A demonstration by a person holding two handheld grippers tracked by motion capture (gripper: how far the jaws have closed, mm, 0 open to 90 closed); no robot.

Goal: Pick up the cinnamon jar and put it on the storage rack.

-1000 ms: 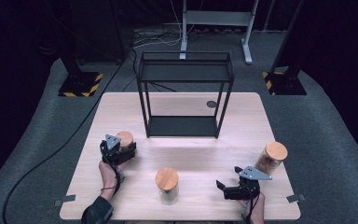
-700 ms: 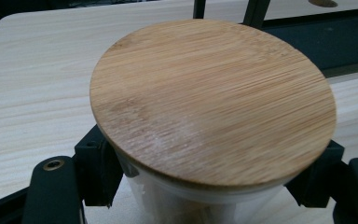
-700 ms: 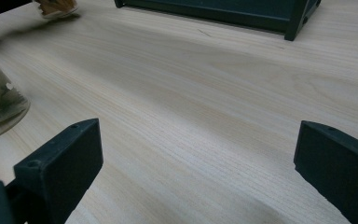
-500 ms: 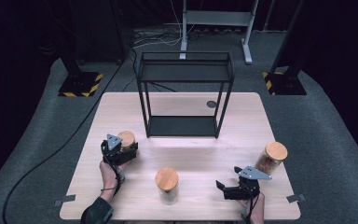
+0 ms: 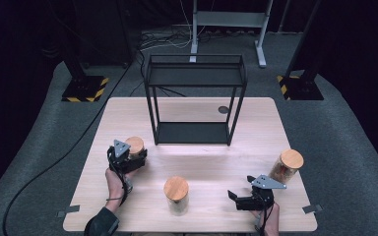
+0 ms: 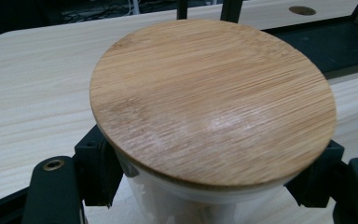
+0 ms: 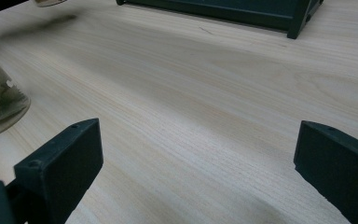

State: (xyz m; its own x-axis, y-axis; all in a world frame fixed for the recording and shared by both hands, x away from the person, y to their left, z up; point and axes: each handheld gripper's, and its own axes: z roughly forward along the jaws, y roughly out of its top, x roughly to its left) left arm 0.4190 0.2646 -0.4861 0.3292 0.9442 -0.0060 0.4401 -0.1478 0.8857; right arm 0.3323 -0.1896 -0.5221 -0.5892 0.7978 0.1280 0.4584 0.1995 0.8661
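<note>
My left hand-held gripper (image 5: pixel 134 158) has its jaws on either side of the near-left jar (image 6: pixel 182 196), just under the bamboo lid (image 6: pixel 214 100); the pads look to be touching the glass, so I read it as pinching the jar. The jar stands upright on the worktop (image 5: pixel 197 162) at its left, just in front of the black wire shelf (image 5: pixel 194 98). Handling: rigid glass, smooth and slippery, fragile, probably moderately heavy. The lid may only sit loose, so grip the glass body below the rim, not the lid. My right hand-held gripper (image 5: pixel 237 199) is spread wide and empty, low over bare wood. The middle jar (image 5: pixel 176 195) and right jar (image 5: pixel 285 167) stand well apart.
</note>
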